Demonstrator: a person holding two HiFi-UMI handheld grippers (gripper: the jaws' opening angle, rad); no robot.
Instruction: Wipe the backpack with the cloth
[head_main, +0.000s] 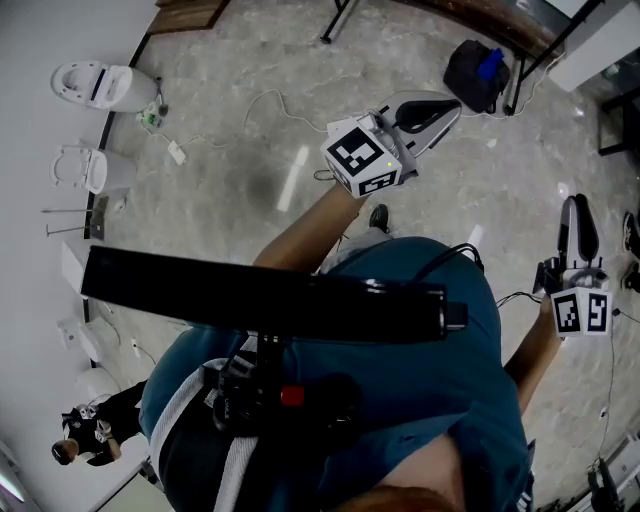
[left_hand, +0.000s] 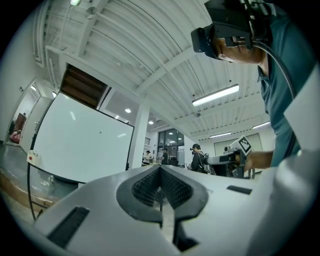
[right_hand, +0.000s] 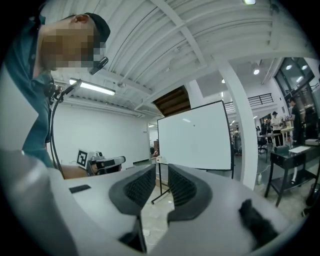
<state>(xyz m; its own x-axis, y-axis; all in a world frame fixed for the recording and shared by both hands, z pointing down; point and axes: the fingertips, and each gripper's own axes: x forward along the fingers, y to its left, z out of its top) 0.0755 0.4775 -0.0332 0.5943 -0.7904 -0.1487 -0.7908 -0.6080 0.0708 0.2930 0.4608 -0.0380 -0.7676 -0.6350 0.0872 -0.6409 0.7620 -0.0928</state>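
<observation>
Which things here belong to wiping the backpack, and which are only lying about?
For the job: dark backpack; blue thing on it, perhaps the cloth; left gripper and right gripper, both empty.
Lying about: white power strip; whiteboard.

In the head view, pale marbled stone floor (head_main: 220, 60) lies open across the upper middle, crossed only by a thin white cable with its plug block (head_main: 177, 152). White ceramic toilet fixtures (head_main: 95, 85) line the left edge. At the upper right a dark fabric backpack (head_main: 475, 72) sits beside a dark-edged table (head_main: 505, 32). In the right gripper view a white whiteboard on a black stand (right_hand: 195, 135) and a white square pillar (right_hand: 239, 125) stand ahead, with a black table (right_hand: 292, 152) at the right edge.
</observation>
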